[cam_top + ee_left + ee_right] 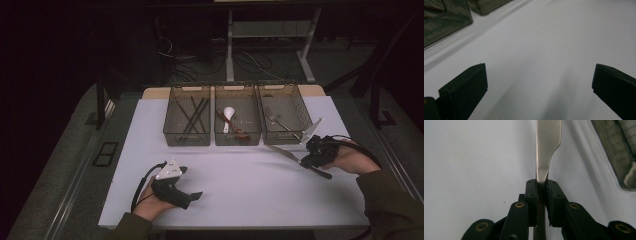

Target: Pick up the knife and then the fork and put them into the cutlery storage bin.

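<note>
The right gripper (541, 185) was clamped on a table knife (548, 142) near where blade met handle, the blade pointing out past the jaws, low over the white table (240, 185), in front of the rightmost of 3 trays (283, 120). That tray seemingly held a fork already. Doing it well probably meant lifting level, clearing the rim, then releasing low inside. The left gripper (539, 85) rested on the table, jaws apart, empty.

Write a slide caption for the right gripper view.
Right hand-held gripper clamps a silver metal table knife over the white table.
</note>
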The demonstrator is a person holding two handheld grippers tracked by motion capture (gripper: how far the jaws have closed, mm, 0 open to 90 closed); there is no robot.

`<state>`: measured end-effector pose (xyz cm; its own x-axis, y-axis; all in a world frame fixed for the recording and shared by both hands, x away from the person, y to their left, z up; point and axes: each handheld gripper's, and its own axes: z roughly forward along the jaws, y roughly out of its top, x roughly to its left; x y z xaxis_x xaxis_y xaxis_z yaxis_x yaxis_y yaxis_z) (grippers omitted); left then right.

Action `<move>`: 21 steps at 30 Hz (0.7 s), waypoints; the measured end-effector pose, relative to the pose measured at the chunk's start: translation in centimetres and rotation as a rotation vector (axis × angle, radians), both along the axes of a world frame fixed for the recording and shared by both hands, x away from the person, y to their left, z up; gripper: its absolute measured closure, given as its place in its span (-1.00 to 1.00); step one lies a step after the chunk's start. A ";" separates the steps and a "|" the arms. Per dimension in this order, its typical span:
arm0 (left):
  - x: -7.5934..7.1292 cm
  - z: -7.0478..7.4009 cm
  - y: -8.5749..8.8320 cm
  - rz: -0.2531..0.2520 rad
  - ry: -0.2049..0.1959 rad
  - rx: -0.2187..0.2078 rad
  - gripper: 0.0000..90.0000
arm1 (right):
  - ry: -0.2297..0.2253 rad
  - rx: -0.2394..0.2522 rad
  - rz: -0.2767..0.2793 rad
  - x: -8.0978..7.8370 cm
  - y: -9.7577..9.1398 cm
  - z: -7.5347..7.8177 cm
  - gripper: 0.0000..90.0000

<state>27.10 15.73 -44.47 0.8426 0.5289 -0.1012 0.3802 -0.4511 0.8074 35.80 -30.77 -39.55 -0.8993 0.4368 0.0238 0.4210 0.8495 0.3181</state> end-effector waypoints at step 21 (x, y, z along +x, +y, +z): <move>0.1 0.1 0.2 0.007 -0.004 -0.029 -1.00 | -0.177 0.428 -0.237 -1.1 -2.9 3.5 0.77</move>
<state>27.22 15.95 -44.39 0.8391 0.5320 -0.1134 0.3804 -0.4249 0.8214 34.69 -33.68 -36.04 -0.7832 0.6135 0.1010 0.4942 0.5157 0.6998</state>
